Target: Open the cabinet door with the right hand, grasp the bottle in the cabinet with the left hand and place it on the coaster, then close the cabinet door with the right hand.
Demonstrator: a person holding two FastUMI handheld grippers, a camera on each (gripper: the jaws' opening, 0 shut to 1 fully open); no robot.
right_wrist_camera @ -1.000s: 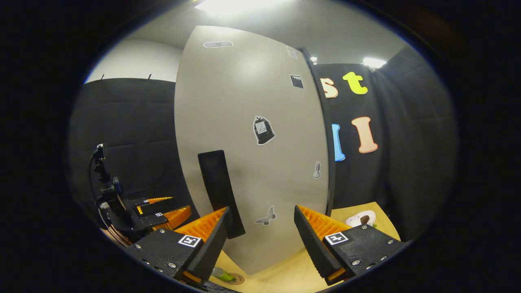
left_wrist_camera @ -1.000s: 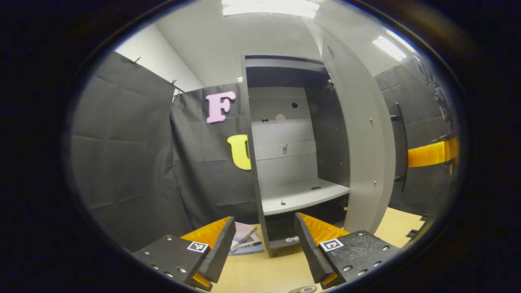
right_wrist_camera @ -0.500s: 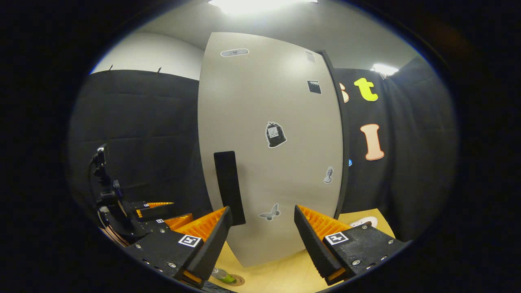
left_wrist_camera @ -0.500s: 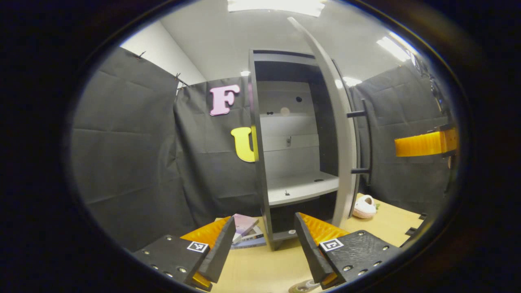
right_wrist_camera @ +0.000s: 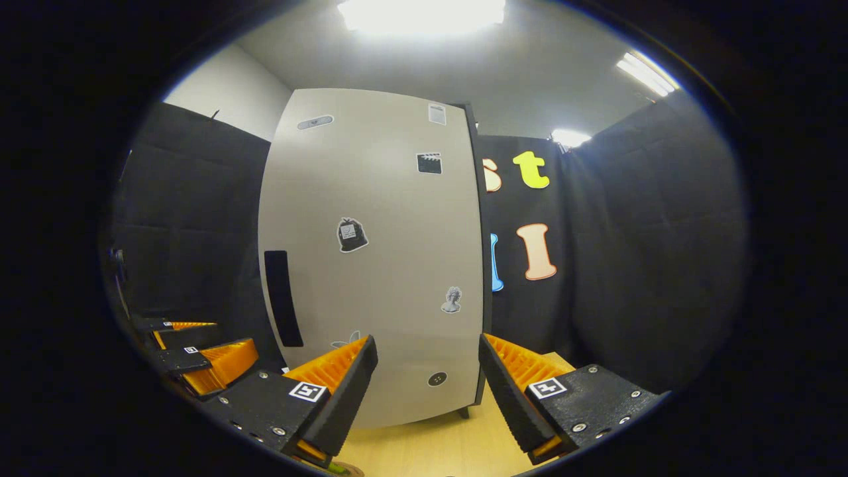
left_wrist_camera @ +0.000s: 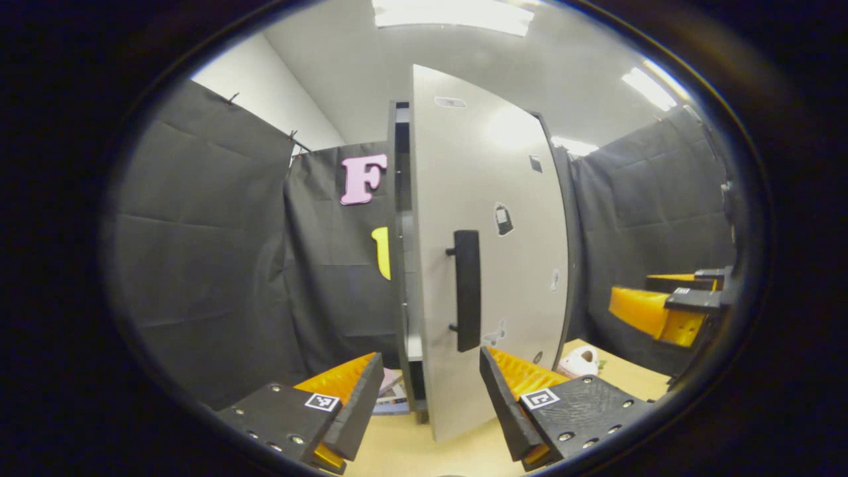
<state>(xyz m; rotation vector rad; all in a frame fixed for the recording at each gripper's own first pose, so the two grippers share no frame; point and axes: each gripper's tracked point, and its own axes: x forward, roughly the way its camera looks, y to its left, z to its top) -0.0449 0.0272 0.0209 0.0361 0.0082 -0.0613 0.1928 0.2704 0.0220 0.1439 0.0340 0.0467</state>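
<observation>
Cabinet door (left_wrist_camera: 493, 265) nearly shut, narrow gap at 9 o'clock edge. Left gripper (left_wrist_camera: 430, 397) held open, empty. Right gripper (right_wrist_camera: 427, 391) held open, empty.

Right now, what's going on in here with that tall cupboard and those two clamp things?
A person is working with a two-finger gripper in each hand in front of a grey cabinet. The cabinet door is almost shut, with just a narrow gap left along its handle side. The right gripper is open and faces the door's front without touching it. The left gripper is open too and holds nothing. Beside the cabinet, some books and a small white toy lie on the wooden table.
</observation>
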